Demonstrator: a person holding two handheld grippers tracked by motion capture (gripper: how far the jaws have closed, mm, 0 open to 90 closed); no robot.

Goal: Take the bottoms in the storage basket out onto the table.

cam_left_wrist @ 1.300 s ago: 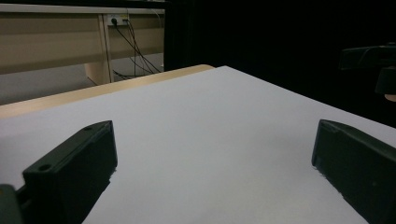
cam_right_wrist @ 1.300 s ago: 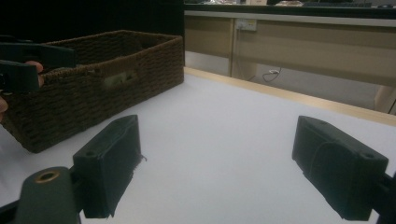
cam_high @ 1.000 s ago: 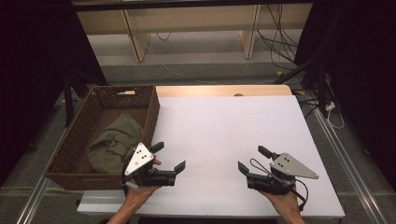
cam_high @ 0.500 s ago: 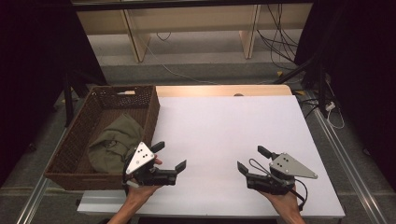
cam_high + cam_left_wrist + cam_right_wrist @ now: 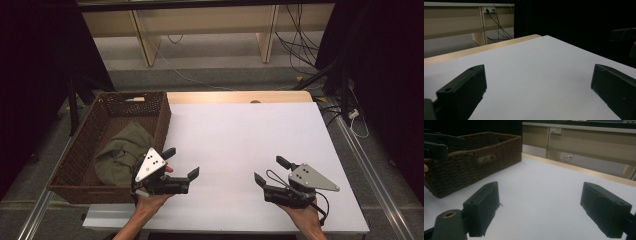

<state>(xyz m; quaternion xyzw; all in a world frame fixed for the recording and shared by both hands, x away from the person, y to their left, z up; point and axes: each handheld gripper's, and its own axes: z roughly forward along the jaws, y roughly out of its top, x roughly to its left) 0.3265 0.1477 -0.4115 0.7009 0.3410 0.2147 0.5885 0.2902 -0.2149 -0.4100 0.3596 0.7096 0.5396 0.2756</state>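
A dark woven basket sits at the table's left edge, with an olive-green cloth bundled inside it. My left gripper rests low over the white table just right of the basket's near corner, jaws wide apart and holding nothing. My right gripper stands open near the front right, also with nothing in it. Along the left gripper view, my left gripper has bare white tabletop between its jaws. The right gripper view has my right gripper open toward the basket.
A wooden strip borders the table's far edge. Beyond it are a floor with cables and desk legs. The other gripper appears at the upper left of the right gripper view.
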